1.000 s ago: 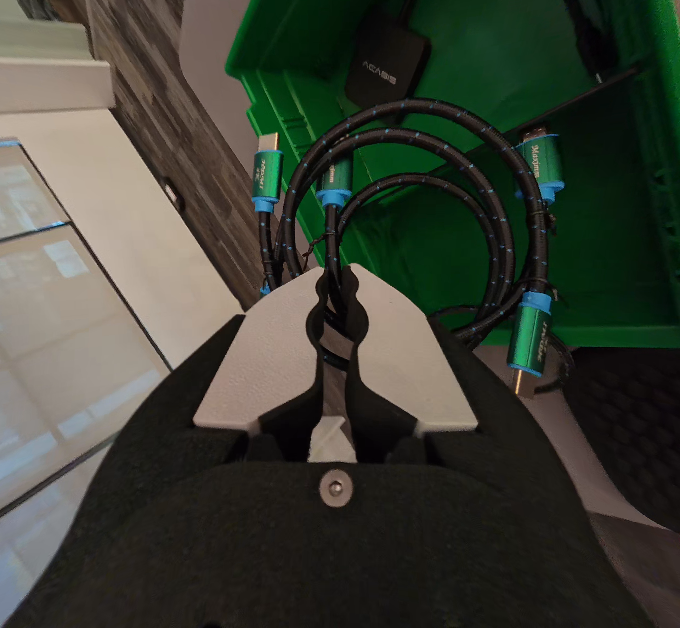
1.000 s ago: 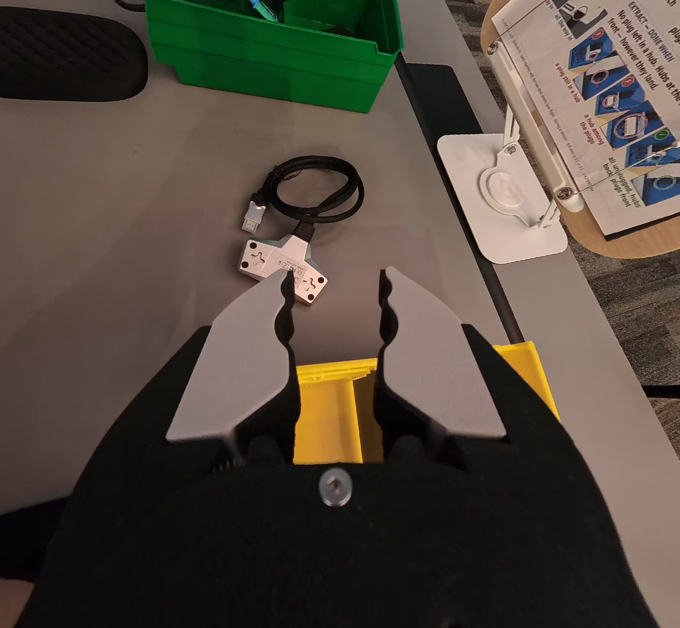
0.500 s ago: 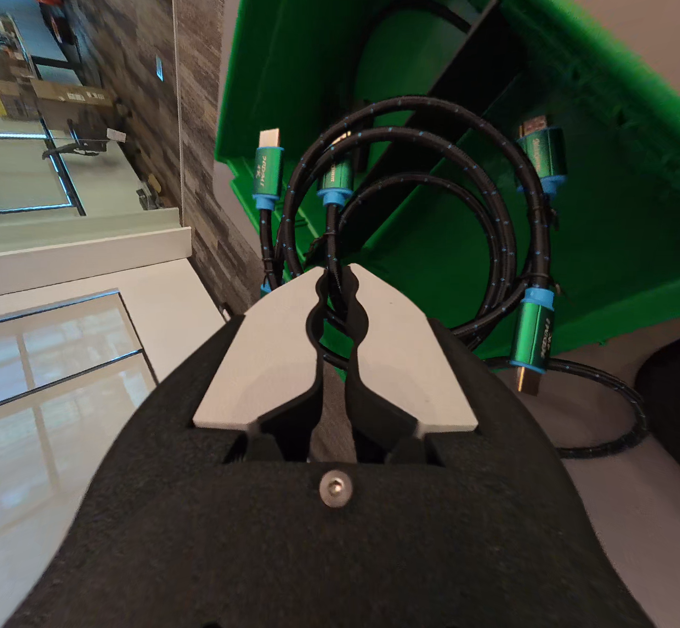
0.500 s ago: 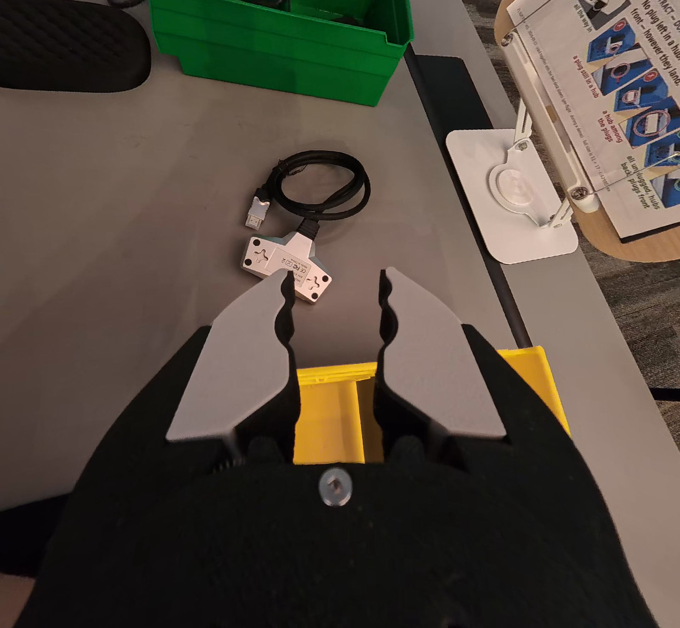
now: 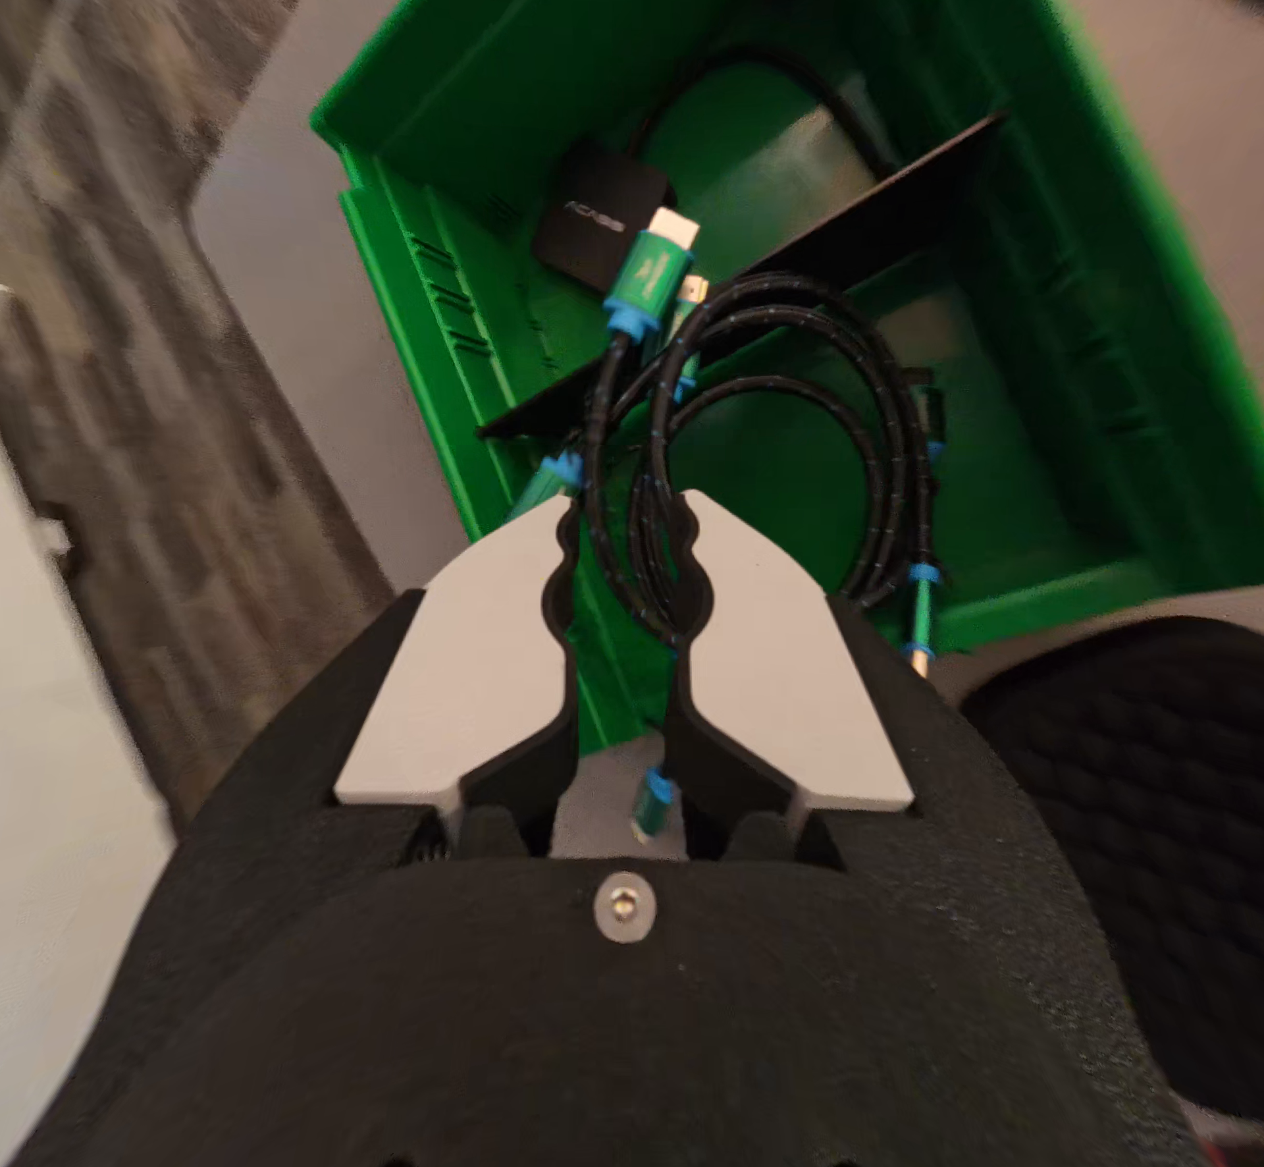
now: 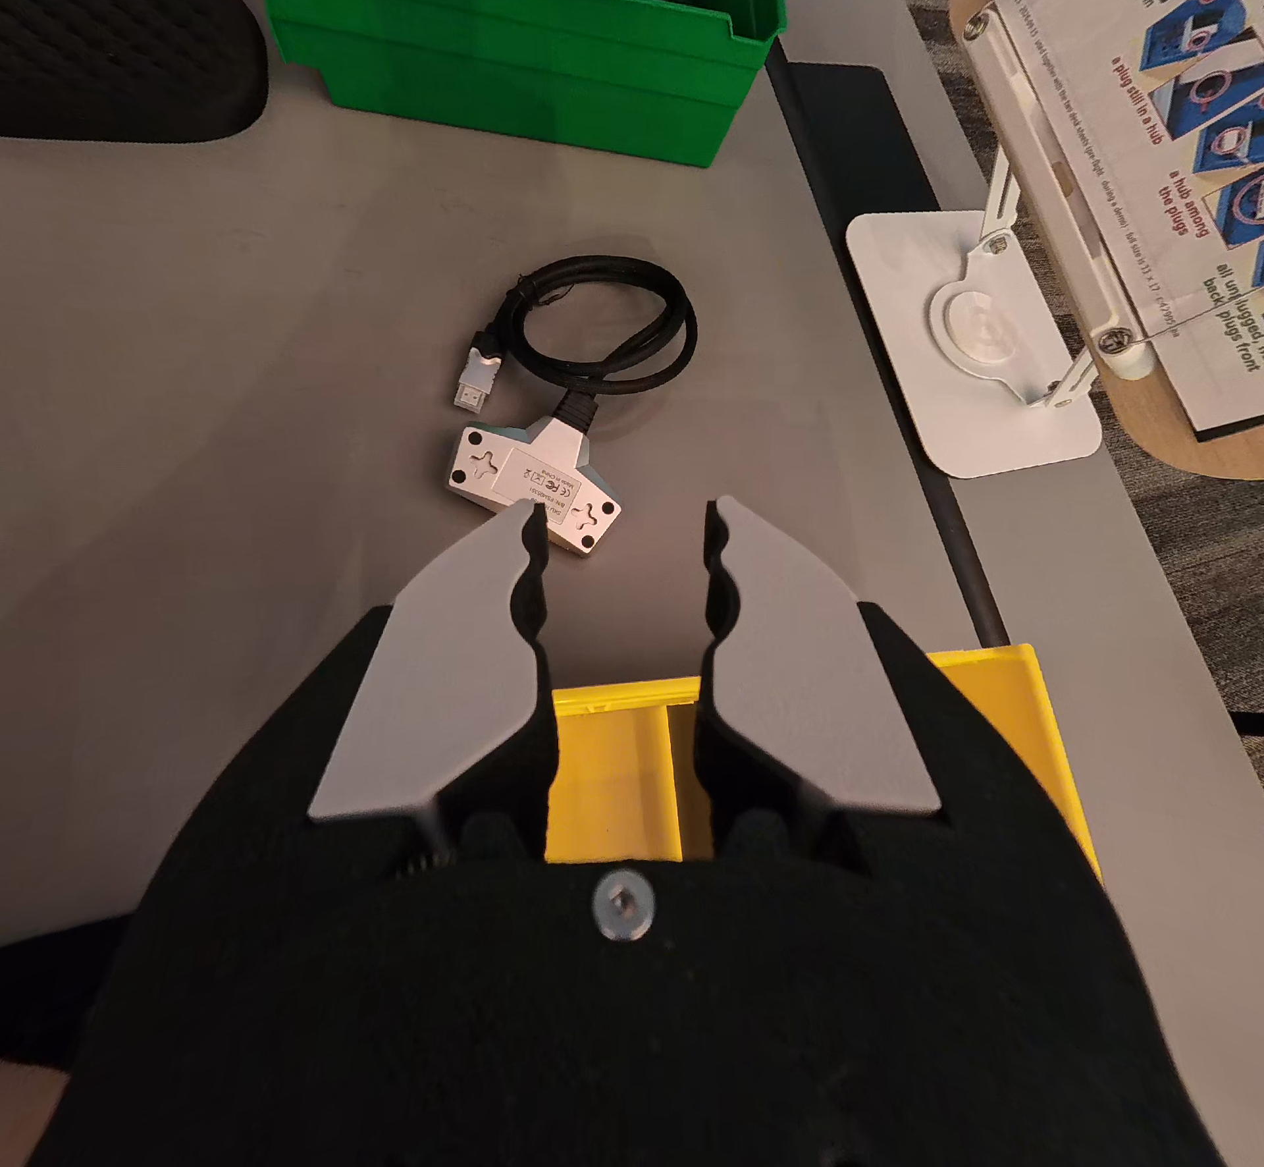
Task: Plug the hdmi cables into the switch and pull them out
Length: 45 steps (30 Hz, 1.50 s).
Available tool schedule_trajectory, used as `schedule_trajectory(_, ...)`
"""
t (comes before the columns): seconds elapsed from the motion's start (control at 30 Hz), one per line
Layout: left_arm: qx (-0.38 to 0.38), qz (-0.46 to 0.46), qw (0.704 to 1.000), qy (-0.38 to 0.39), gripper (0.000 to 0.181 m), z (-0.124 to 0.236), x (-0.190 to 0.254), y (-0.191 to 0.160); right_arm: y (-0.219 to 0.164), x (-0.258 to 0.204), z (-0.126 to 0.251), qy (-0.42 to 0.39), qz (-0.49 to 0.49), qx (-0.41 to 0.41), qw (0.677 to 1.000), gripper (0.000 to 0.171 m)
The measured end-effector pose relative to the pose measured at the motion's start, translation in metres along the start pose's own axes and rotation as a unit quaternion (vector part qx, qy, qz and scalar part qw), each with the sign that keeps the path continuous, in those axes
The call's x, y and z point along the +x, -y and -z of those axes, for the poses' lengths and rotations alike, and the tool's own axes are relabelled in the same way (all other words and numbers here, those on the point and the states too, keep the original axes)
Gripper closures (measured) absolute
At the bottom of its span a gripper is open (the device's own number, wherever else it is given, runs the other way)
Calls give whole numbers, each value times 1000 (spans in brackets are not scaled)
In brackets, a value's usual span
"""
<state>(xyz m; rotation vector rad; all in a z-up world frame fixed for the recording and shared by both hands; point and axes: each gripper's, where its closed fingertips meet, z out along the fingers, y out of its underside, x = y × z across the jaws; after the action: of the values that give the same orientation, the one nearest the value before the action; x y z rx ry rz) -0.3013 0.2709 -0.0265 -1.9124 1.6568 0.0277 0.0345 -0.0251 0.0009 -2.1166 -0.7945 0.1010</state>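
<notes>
In the left wrist view my left gripper (image 5: 629,505) hangs over the green bin (image 5: 1094,313). Its jaws stand apart. The coil of black braided HDMI cables (image 5: 600,422) with green plugs (image 5: 650,275) hangs between them, leaning on the right pad, with a gap to the left pad. One green plug (image 5: 650,799) shows low between the finger bases. In the right wrist view my right gripper (image 6: 622,511) is open and empty above the table. It is just in front of the silver switch (image 6: 520,477), which lies face down with its own black cable (image 6: 615,327) coiled behind it.
A black box (image 5: 602,210) lies in the green bin behind a black divider (image 5: 889,197). The green bin (image 6: 513,60) stands at the table's back, beside a black pad (image 6: 116,46). A yellow bin (image 6: 615,771) sits under my right gripper. A white stand (image 6: 957,340) with an instruction sheet is at the right. The grippers' ends are close to 45 centimetres from one another. From my right tips it is roughly 15 centimetres to the silver switch (image 6: 520,477); from my left, 40 centimetres.
My left gripper's jaws have opened and no longer clamp the cable coil, which has slumped and turned toward the green bin. The left view has swung. My right gripper stayed open and barely moved.
</notes>
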Motion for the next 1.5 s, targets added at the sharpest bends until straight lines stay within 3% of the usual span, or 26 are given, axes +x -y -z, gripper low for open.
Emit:
schedule_trajectory(0.17, -10, 85, 995, -50, 157, 22, 4, -20, 1, 0, 1, 0, 0, 2, 1000, 127)
schedule_trajectory(0.5, -64, 120, 989, -49, 170, -2, 9, -77, 0, -3, -1, 4, 3, -1, 1000, 127)
schedule_trajectory(0.67, -88, 113, 987, -71, 166, 1, 22, -116, -1, 0, 0, 3, -2, 1, 1000, 127)
schedule_trajectory(0.8, -78, 88, 991, -66, 145, -2, 26, -145, -1, -1, -1, 3, -1, -1, 1000, 127)
schedule_trajectory(1.03, -77, 96, 991, -54, 134, -23, 26, -155, -2, -2, -3, 3, -1, -6, 1000, 127)
schedule_trajectory(1.17, -87, 76, 993, -15, 158, -24, 22, -158, -3, 0, -1, 1, -3, -3, 1000, 127)
schedule_trajectory(1.33, -72, 79, 994, 4, 166, 1, 23, -156, -3, 1, 3, -2, -5, 3, 1000, 127)
schedule_trajectory(1.5, -76, 70, 992, 77, 166, 41, 6, -159, 0, 1, 9, -6, -3, 11, 1000, 128)
